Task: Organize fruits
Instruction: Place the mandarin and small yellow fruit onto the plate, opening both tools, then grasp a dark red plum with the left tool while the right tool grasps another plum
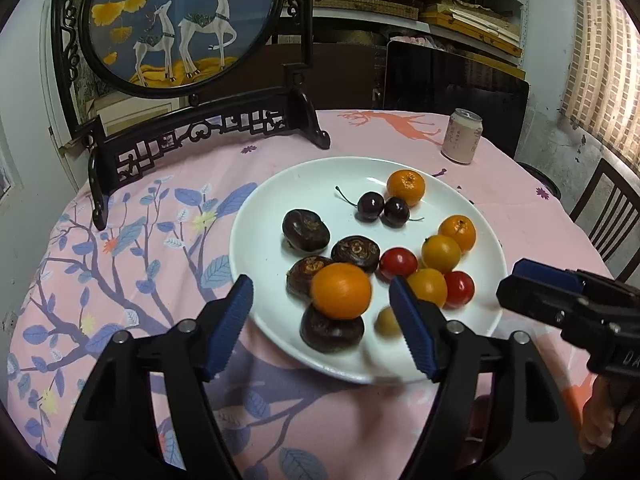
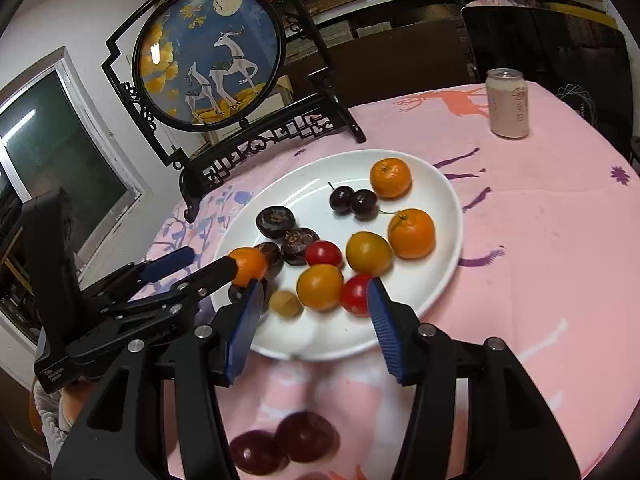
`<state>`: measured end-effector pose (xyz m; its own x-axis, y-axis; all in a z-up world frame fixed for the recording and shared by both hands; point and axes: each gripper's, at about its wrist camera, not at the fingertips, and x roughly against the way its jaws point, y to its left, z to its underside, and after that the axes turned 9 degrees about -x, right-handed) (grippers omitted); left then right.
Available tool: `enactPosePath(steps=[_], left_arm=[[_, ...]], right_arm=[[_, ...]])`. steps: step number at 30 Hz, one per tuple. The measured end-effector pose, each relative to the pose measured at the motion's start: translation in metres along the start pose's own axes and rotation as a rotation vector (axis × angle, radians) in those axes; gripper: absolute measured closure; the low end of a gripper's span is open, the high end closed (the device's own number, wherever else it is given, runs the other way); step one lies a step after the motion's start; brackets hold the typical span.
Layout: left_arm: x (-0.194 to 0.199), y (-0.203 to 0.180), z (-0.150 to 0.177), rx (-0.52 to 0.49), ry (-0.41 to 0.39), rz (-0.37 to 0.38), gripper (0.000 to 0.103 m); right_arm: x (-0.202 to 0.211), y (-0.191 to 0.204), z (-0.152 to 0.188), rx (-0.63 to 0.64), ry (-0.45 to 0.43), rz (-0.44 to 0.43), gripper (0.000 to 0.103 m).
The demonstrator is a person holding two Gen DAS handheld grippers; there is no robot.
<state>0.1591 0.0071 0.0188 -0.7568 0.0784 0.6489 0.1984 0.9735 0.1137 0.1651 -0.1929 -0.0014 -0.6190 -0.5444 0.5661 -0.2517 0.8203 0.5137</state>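
**Both grippers open above a plate of mixed fruit**

Blue ribbed pads of the left gripper [image 1: 322,322] fill the bottom of the left wrist view, jaws spread wide. An orange fruit [image 1: 341,290] shows between them, touching neither pad; it looks to sit on the dark brown water chestnuts [image 1: 332,332] below, though it may be just let go. The right gripper [image 2: 316,320] is also open and empty, its pads either side of a small tan fruit [image 2: 285,303] and a yellow tomato [image 2: 320,287] on the near edge of the white plate [image 2: 448,216].

Two cherries [image 2: 353,200], red tomatoes [image 2: 323,253] and more oranges [image 2: 411,233] lie scattered on the plate, on a pink-clothed worktop [image 2: 540,280]. Two dark red fruits [image 2: 280,446] lie on the cloth, nearest the right camera.

Judgement: a placing step looks just finished. Next, pick one fruit, perhaps those off the plate, and close gently; round fruit rolls.
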Motion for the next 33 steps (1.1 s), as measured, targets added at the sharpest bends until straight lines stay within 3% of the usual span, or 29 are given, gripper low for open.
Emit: enactPosePath(steps=[5, 11, 14, 20, 27, 29, 33], left_arm=[[0.017, -0.009, 0.027, -0.011, 0.009, 0.065, 0.026], [0.045, -0.034, 0.065, -0.103, 0.010, 0.148, 0.022], [0.054, -0.046, 0.075, -0.150, -0.004, 0.196, 0.022], [0.055, -0.068, 0.083, -0.228, -0.003, 0.250, 0.022], [0.032, -0.080, 0.089, -0.275, 0.092, 0.213, 0.020], [0.028, -0.074, 0.089, -0.242, 0.108, 0.222, 0.016], [0.035, -0.049, 0.084, -0.154, 0.068, 0.168, 0.015]], right_arm=[[0.017, -0.007, 0.019, -0.011, -0.002, -0.002, 0.047], [0.043, -0.030, 0.033, -0.101, -0.035, 0.011, 0.035], [0.053, -0.042, 0.037, -0.152, -0.054, 0.015, 0.028], [0.057, -0.048, 0.038, -0.177, -0.054, 0.011, 0.028], [0.055, -0.047, 0.039, -0.181, -0.037, 0.009, 0.028], [0.054, -0.047, 0.039, -0.179, -0.034, 0.011, 0.028], [0.052, -0.046, 0.040, -0.174, -0.023, 0.013, 0.028]])
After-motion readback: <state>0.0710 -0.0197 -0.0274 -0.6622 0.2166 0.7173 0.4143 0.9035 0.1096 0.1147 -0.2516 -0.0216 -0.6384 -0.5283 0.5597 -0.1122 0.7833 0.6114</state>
